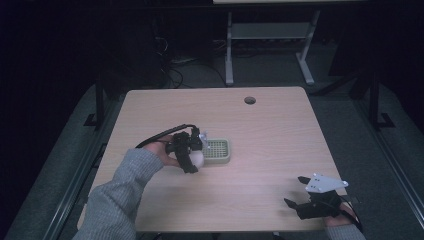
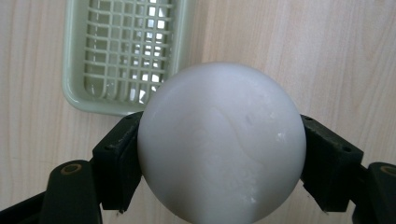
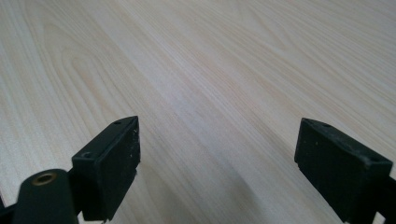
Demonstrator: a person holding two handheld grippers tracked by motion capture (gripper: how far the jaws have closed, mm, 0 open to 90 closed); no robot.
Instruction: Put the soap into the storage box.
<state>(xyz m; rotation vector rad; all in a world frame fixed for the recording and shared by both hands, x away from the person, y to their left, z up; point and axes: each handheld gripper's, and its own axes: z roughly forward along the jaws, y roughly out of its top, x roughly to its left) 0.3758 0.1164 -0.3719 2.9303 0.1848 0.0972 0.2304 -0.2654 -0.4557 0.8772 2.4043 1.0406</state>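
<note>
Nearest the lens, a smooth white ball (image 2: 222,142) sits pinched between the two black jaws of our left tongs (image 1: 190,151), one pad pressing each flank. We hold it above the pale wooden bench (image 1: 260,130), just beside the near edge of a pale green slotted tray (image 2: 126,51). In the left gripper view the tray lies ahead and to the left, its long axis running away from the jaws. In the high view the ball hangs at the tray's left end, so we judge that any placing is a short carry for the left hand (image 1: 162,150). Our right tongs (image 3: 217,168) rest well apart at the bench's near right corner, jaws spread, gripping nothing.
</note>
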